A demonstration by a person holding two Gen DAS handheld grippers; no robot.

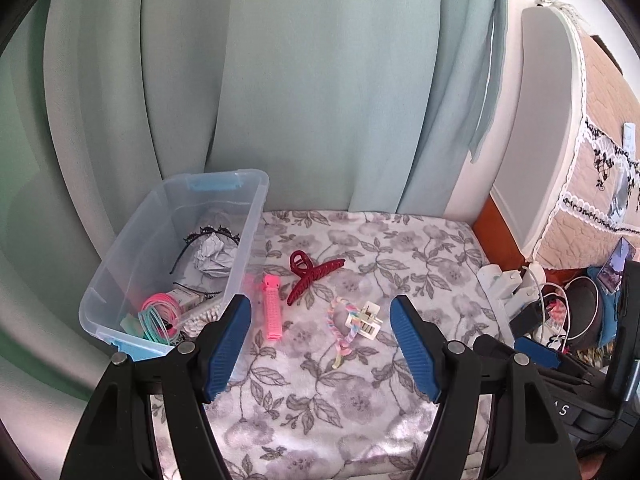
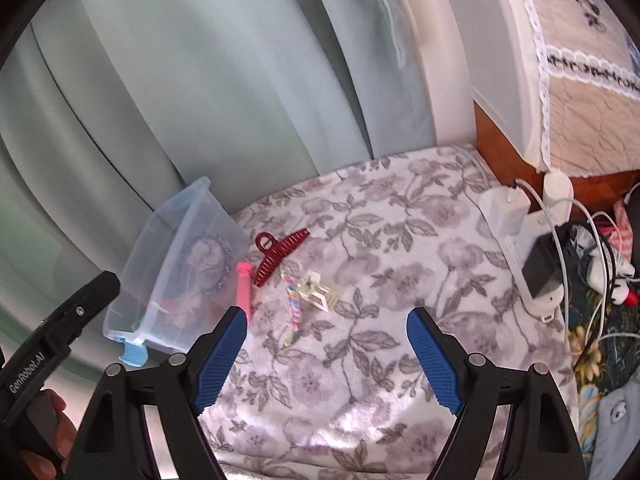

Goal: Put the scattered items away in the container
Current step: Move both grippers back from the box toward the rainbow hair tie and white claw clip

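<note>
While both grippers [image 1: 320,336] [image 2: 327,350] gape empty, the bin [image 2: 160,264] blurs its contents.

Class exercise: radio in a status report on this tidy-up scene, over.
Left gripper and right gripper open, empty. Red claw clip, pink clip, braided hair tie, cream clip on the blanket beside the clear bin. Path unobstructed.

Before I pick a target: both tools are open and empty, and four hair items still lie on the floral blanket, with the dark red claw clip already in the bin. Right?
Not quite. The dark red claw clip is still on the floral blanket, right of the clear bin, as the left wrist view shows. Both the left tool and right tool are open and empty.
</note>
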